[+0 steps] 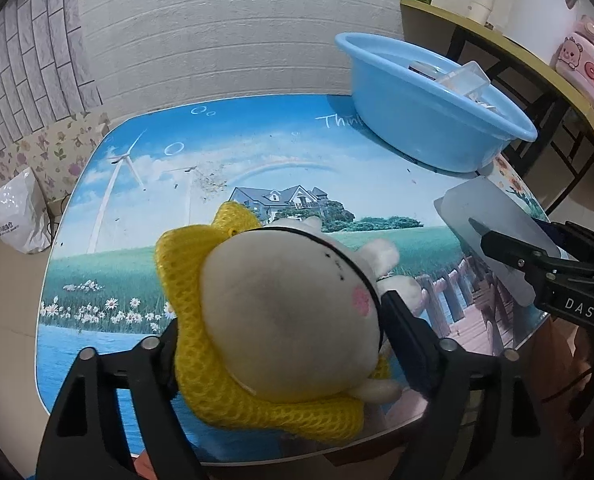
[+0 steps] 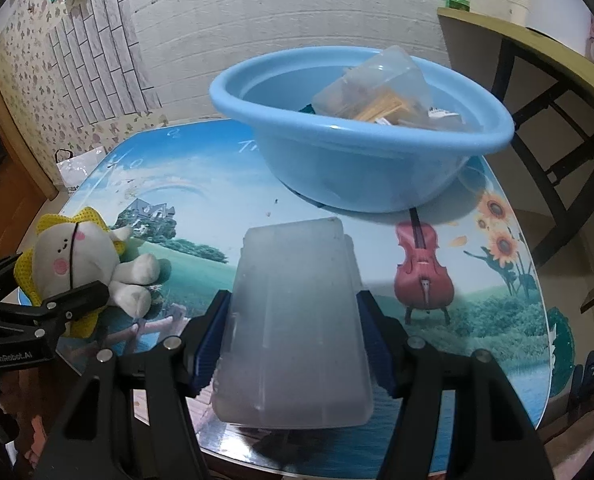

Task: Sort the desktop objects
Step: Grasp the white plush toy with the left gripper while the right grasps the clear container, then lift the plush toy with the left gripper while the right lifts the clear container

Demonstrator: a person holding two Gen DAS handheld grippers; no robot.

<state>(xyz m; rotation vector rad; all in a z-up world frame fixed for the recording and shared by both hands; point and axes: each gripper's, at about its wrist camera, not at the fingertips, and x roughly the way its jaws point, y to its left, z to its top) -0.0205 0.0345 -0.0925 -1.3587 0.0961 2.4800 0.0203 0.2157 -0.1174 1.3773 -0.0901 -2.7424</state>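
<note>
The right hand-held gripper (image 2: 293,344) is squeezing a frosted plastic box (image 2: 297,320) just in front of the blue basin (image 2: 337,152). The left hand-held gripper (image 1: 285,344) is sitting loose around the plush toy (image 1: 289,320), left of the basin on the counter (image 1: 257,152).

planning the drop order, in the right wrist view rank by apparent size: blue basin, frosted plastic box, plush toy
1. blue basin, farthest yet widest.
2. frosted plastic box, close to the camera, so partly inflated.
3. plush toy, clearly smallest.
</note>
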